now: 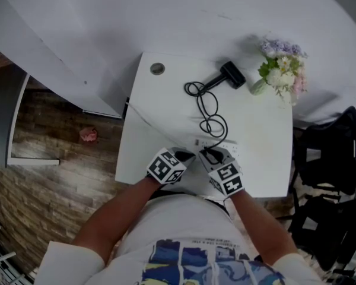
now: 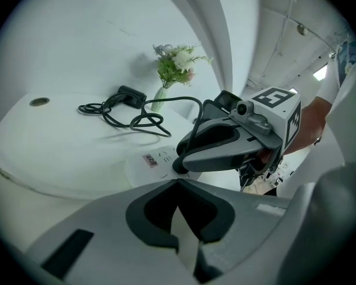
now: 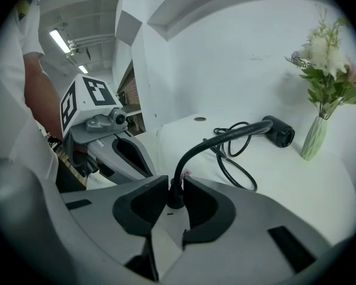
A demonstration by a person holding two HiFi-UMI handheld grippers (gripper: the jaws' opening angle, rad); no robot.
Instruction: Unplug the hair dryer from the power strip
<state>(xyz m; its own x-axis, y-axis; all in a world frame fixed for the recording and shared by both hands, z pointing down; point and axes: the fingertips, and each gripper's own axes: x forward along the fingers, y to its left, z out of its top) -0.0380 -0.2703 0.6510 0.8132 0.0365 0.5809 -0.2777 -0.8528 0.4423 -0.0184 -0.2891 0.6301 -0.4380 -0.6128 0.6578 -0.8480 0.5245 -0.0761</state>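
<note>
- Here we are at the white table [image 1: 160, 123]: the white plastic power strip [image 2: 143, 166] lies near its front edge, and both grippers are crowded over it.
- The right gripper [image 3: 175, 189] has its jaws drawn in narrow around the black plug [image 3: 174, 199], and the pads look to be pressing it from both sides.
- The plug is seated in the strip, upright, so the pull itself is not done yet.
- The left gripper [image 2: 178, 183] shows its tips brought together with nothing between them, parked at the strip's near edge, just beside the other gripper. It looks set to steady the strip, though I can't tell whether it bears down.
- The black hair dryer [image 1: 232, 75] lies well apart at the table's far side, near a pale green vase of flowers [image 1: 280, 70], and its black cord [image 1: 210, 108] loops back to the plug.
- By my reading the grip is made. What's left is a straight lift of the plug while the strip stays put.
- As for writing, a small red-and-white sticker [image 2: 149, 159] sits on the strip with faint marks beside it, all too small to read.
</note>
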